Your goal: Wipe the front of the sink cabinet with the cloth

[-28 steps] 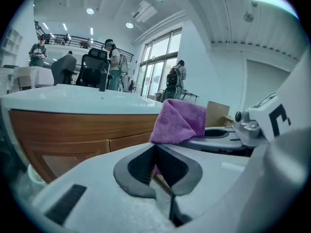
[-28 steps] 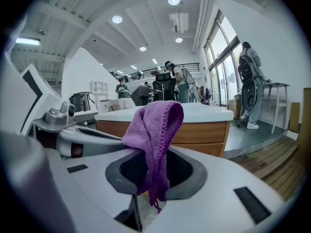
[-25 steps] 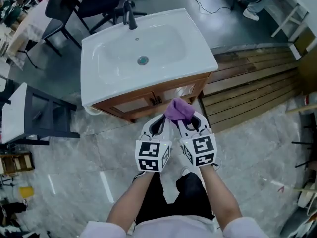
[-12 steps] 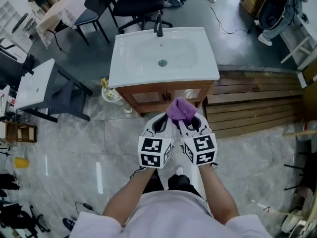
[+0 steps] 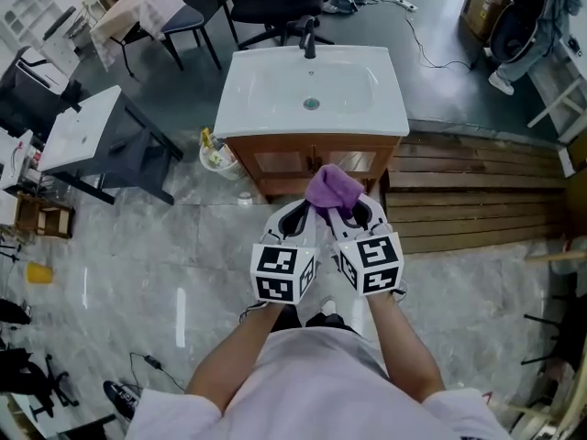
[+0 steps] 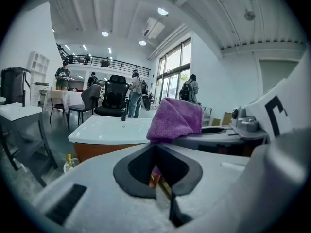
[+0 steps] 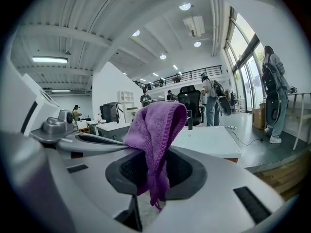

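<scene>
Pinching the purple cloth (image 5: 332,189), the right gripper (image 5: 345,212) is closed tight. The left gripper (image 5: 303,212) has its jaws together and empty, near the sink cabinet (image 5: 275,163).

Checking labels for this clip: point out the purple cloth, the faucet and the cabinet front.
purple cloth (image 5: 332,189), head view, bunched top.
faucet (image 5: 309,41), head view, dark body.
cabinet front (image 5: 280,162), head view, left door panel.

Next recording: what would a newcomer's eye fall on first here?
The purple cloth, clamped between the jaws of the right gripper at the centre of the head view, beside the left gripper, catches the eye first. Next comes the white sink on its wooden cabinet, just ahead on the grey floor.
</scene>
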